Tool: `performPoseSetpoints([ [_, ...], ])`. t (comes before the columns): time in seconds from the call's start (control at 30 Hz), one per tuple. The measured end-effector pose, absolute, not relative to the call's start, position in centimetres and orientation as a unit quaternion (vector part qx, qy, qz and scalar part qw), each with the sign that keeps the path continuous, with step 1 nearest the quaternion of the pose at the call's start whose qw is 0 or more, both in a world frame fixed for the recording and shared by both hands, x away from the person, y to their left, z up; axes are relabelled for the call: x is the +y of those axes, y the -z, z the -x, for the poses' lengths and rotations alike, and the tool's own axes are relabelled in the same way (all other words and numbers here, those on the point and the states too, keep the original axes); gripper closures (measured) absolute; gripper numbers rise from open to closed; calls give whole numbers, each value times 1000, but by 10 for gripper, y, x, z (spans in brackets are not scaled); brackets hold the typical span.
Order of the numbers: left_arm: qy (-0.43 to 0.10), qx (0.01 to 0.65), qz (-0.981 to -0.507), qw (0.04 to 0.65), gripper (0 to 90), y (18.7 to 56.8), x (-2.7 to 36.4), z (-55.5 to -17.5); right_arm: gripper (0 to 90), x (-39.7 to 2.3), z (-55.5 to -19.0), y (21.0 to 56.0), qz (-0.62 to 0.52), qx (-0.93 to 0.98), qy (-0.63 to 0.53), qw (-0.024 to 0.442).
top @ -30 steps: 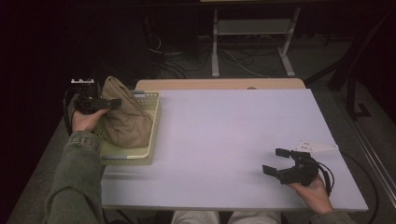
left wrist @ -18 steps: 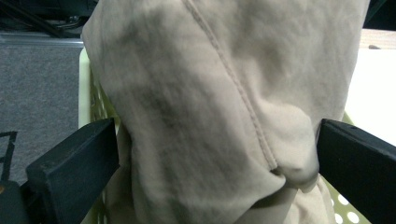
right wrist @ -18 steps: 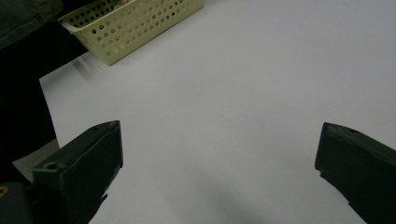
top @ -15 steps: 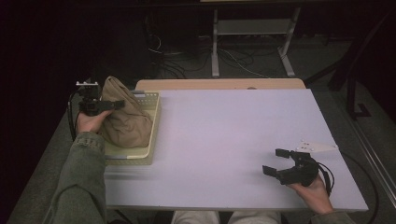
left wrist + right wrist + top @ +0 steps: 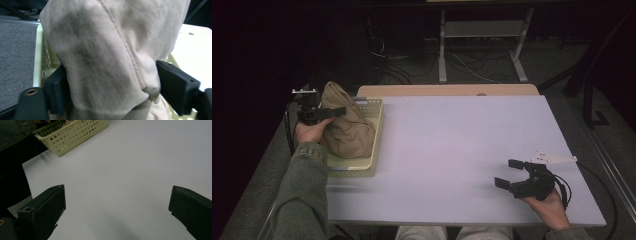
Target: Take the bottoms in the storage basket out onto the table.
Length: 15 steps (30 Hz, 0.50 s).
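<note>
A tan crumpled cloth (image 5: 348, 131) is heaped in a pale yellow perforated basket (image 5: 376, 150) at the table's left edge. My left gripper (image 5: 335, 112) reaches into the heap from the left. In the left gripper view a thick fold of the cloth (image 5: 105, 57) with a stitched seam sits between the two black jaws, which have just been closing and now press on it from both sides. My right gripper (image 5: 508, 173) rests low over the white table (image 5: 452, 140) at the front right, jaws wide apart and nothing between them (image 5: 117, 205).
The basket's corner (image 5: 75, 135) lies far ahead of the right gripper across bare tabletop. A green sleeve (image 5: 302, 195) runs along the table's left front. Beyond the far wooden edge (image 5: 447, 90) are metal table legs and cables on the floor.
The left hand has edged slightly forward and in against the cloth heap. The right hand and its gripper have stayed put.
</note>
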<state>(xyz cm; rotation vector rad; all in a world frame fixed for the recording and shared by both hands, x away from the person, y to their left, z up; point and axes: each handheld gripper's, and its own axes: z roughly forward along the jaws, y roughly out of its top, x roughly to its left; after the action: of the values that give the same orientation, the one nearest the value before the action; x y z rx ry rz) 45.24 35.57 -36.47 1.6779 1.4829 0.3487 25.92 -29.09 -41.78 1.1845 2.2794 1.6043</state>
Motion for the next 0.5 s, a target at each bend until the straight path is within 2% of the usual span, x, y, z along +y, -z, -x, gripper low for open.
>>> performPoseSetpoints([
  [0.3,-134,595,-665,431,424,366,357,-452,6,-290,-259,418,-388,752,-530,54],
  [0.5,-151,584,-680,417,590,364,353,-451,6,-290,-259,418,-387,754,-529,53],
])
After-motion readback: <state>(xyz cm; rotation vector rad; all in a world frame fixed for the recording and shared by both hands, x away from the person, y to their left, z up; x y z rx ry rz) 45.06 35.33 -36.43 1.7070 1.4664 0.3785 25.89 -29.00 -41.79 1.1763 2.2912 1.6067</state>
